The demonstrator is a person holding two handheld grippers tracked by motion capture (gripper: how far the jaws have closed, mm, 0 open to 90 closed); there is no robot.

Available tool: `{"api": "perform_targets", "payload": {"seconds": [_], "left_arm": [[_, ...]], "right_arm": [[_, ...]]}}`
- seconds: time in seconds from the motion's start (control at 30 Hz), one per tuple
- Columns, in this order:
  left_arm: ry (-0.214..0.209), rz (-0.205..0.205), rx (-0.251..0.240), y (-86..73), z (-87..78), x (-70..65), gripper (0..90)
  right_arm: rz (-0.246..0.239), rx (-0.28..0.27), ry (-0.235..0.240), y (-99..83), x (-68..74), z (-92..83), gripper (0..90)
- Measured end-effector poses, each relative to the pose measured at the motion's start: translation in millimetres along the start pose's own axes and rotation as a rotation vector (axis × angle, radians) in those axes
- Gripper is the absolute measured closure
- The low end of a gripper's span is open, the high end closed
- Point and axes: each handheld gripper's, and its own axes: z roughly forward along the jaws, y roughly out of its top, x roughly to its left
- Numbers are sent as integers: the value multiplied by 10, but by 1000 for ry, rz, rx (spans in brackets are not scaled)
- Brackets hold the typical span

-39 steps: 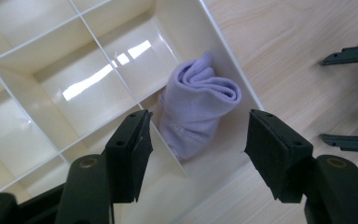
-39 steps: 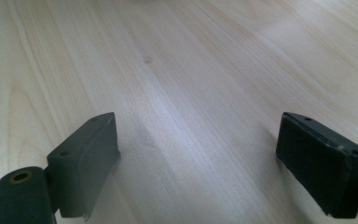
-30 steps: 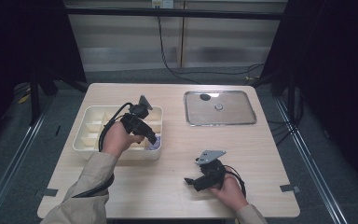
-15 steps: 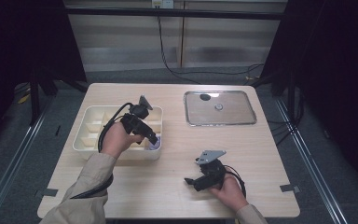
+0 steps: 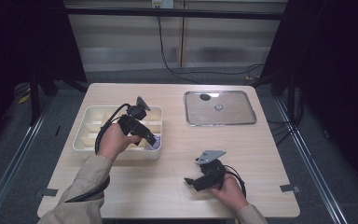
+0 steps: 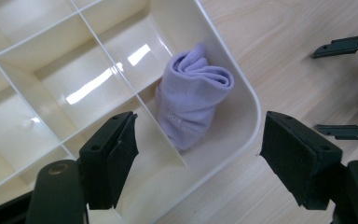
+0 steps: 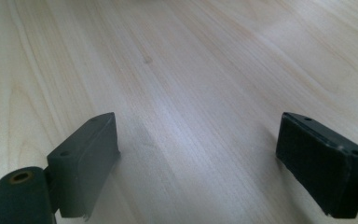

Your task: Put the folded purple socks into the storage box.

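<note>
The lilac rolled cloth [image 6: 193,95] is seen lying in the corner compartment of the cream divider tray [image 5: 87,122], nearest the table's middle. The left gripper [image 6: 198,154] is held above it, jaws spread and nothing pinched. A glass-topped metal tray [image 5: 219,108] lies well apart. The right gripper [image 7: 209,154] — jaws also spread — is rested low over bare table [image 7: 177,70]; wood grain is shown close there.

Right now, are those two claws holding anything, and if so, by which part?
Nothing is held. The left claw hovers open above the rolled purple cloth lying in the corner compartment of the divided tray. The right claw is open over the bare table.
</note>
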Motion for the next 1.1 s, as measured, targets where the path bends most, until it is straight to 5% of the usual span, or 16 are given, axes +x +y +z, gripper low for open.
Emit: {"api": "perform_targets", "payload": {"seconds": [1.1], "left_arm": [[-19, 3, 21, -187, -69, 47, 236]], "right_arm": [[2, -2, 2, -2, -1, 2, 122]]}}
